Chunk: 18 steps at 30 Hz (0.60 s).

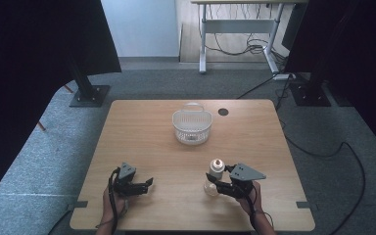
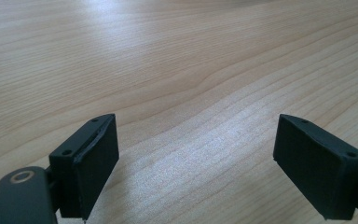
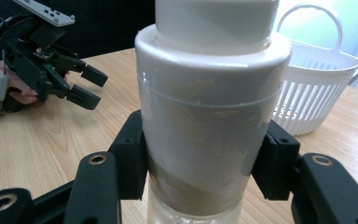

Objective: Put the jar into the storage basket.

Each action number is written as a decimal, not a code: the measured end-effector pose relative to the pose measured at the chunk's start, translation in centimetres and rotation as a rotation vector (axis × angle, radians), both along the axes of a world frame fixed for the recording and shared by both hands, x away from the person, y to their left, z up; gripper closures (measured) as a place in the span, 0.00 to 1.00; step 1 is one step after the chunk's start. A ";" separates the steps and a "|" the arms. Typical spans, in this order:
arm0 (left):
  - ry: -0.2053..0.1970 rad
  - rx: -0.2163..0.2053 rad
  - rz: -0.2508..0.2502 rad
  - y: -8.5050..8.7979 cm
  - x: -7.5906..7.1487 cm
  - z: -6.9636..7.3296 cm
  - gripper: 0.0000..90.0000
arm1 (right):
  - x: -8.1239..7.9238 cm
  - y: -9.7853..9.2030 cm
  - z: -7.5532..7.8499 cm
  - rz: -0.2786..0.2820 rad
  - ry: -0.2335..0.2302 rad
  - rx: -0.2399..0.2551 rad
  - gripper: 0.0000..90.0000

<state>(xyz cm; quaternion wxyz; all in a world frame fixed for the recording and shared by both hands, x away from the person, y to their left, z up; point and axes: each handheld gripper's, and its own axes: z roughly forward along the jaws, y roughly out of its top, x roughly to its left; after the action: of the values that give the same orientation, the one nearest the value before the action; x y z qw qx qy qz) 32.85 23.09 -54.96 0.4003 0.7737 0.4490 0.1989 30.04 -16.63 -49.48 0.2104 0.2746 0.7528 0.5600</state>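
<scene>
Clear plastic bottle with a white cap (image 3: 209, 116) stands near the wooden table's (image 1: 142, 147) front edge, clamped mid-body by the right gripper (image 3: 200, 163); likely light, smooth (slippery if squeezed loosely); left gripper (image 2: 196, 158) spread, holding nothing.
</scene>
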 end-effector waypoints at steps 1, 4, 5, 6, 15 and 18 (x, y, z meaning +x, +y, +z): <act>0.001 0.000 -0.002 0.0 0.0 0.0 0.15 | 0.0 -0.1 0.1 -0.001 0.003 0.004 0.50; 0.004 0.000 -0.009 0.0 0.0 0.0 0.15 | -0.1 -0.4 0.6 -0.017 0.001 0.020 0.50; 0.004 -0.002 -0.009 0.0 0.1 0.0 0.15 | -0.2 -0.5 0.8 -0.025 -0.005 0.021 0.50; 0.005 -0.004 -0.012 0.0 0.1 0.0 0.15 | -0.2 -0.5 1.0 -0.034 -0.008 0.021 0.50; 0.010 -0.016 -0.029 0.0 0.2 0.0 0.15 | 0.2 -0.9 3.6 -0.077 -0.041 0.027 0.50; 0.011 -0.013 -0.029 0.0 0.2 0.0 0.15 | 0.3 -0.8 4.3 -0.079 -0.049 0.025 0.50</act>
<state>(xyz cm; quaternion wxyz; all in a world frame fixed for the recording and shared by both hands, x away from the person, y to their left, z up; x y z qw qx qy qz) 33.07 23.08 -54.98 0.4059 0.7784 0.4413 0.1859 30.37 -17.45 -45.19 0.2474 0.2930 0.7287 0.5674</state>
